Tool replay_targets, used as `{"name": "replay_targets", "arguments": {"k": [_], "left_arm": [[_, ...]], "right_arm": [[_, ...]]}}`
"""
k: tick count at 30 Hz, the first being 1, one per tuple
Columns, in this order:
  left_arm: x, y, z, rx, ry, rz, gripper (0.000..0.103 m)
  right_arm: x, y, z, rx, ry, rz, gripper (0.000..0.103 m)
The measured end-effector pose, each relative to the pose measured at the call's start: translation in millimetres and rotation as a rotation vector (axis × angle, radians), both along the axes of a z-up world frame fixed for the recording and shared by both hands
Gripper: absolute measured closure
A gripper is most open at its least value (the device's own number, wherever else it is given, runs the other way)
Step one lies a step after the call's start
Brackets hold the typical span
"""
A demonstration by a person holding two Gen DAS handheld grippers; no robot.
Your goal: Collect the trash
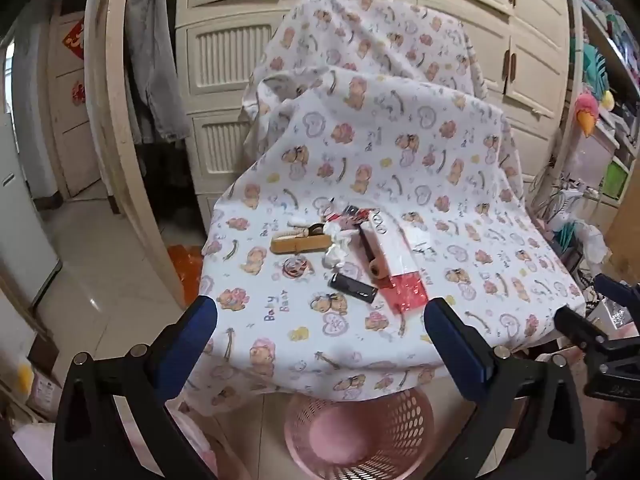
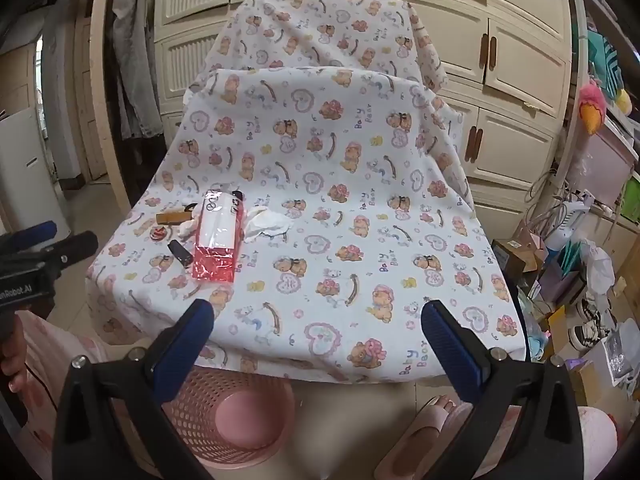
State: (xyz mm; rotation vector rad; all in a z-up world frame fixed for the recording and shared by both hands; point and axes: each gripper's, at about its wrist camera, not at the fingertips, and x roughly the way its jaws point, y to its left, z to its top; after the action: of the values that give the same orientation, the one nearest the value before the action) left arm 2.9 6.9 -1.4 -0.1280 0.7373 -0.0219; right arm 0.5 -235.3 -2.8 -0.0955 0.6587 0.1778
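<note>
- Left gripper (image 1: 320,320): fingers spread wide, nothing held.
- Right gripper (image 2: 318,320): fingers spread wide, nothing held.
- Trash pile (image 1: 352,252) seen on bear-print cloth (image 1: 400,168), 12 o'clock of left gripper.
- Pink basket (image 1: 360,432) noted at 6 o'clock, below cloth edge.

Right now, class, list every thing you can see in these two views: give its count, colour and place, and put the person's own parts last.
Printed sheet: one, white with bears and hearts, draped over the furniture.
Plastic package: one, white and red, on the sheet among the clutter.
Crumpled tissue: at least two wads, white, beside the package.
Wooden brush: one, tan, left of the package.
Black box: one, black, nearest the sheet's front edge.
Round disc: one, red and white, below the brush.
Basket: one, pink, perforated, on the floor under the front edge.
Cabinets: cream, behind.
Left gripper: blue pads, open, empty.
Right gripper: blue pads, open, empty.
Foot: one, in a pink slipper.
</note>
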Motion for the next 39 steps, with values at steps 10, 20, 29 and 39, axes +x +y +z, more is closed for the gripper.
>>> {"name": "replay_targets", "arguments": {"k": [10, 20, 29, 39], "left_arm": [[-17.9, -16.3, 29.7, 0.141, -0.181, 0.041, 0.001], [-27.7, -20.8, 25.4, 0.173, -0.257, 0.078, 0.001], [-25.6, -14.0, 22.2, 0.149, -0.238, 0.095, 0.001], [-22.1, -14.3, 16.1, 0.124, -0.199, 0.085, 0.001]], "right_arm": [[-6.0, 0.2, 1.6, 0.016, -0.042, -0.004, 0.000], [-6.3, -2.3, 5.6, -0.003, -0.060, -0.006, 0.000], [-5.8, -2.9, 4.6, -0.009, -0.069, -0.018, 0.000], [-10.3, 8.1, 1.7, -0.070, -0.086, 0.007, 0.000]]}}
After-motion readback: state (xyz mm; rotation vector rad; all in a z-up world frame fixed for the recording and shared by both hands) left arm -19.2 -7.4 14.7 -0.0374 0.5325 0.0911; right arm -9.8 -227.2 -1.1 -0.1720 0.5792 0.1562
